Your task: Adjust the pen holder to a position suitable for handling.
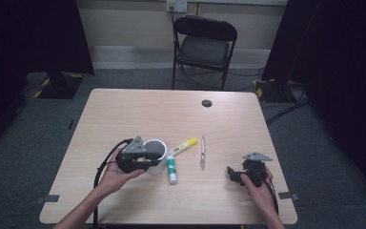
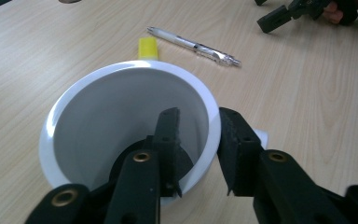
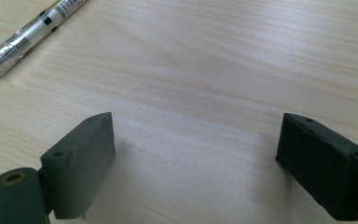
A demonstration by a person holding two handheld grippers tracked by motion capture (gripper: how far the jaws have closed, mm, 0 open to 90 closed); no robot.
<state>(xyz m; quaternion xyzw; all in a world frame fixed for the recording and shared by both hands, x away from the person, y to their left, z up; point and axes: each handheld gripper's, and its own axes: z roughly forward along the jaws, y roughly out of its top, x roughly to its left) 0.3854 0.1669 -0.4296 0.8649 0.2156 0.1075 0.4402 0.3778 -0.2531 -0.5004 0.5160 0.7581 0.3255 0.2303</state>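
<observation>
A white cup (image 1: 155,149) stands left of the table's middle. My left gripper (image 1: 147,160) grips its near wall; in the left gripper view one jaw is inside the cup (image 2: 102,107) and the other outside, and the gripper (image 2: 198,126) is shut on the rim. Right of the cup lie a white glue stick (image 1: 172,168), a yellow highlighter (image 1: 185,145) and a clear pen (image 1: 202,151). My right gripper (image 1: 233,175) rests low at the front right. Its jaws (image 3: 196,140) stand open over bare wood, with the pen (image 3: 23,35) off to the upper left.
The wooden table (image 1: 124,109) has a dark round cable hole (image 1: 207,103) near its far edge. A black folding chair (image 1: 204,45) stands behind the table. Dark curtains hang at both sides. Bare wood lies across the table's far half.
</observation>
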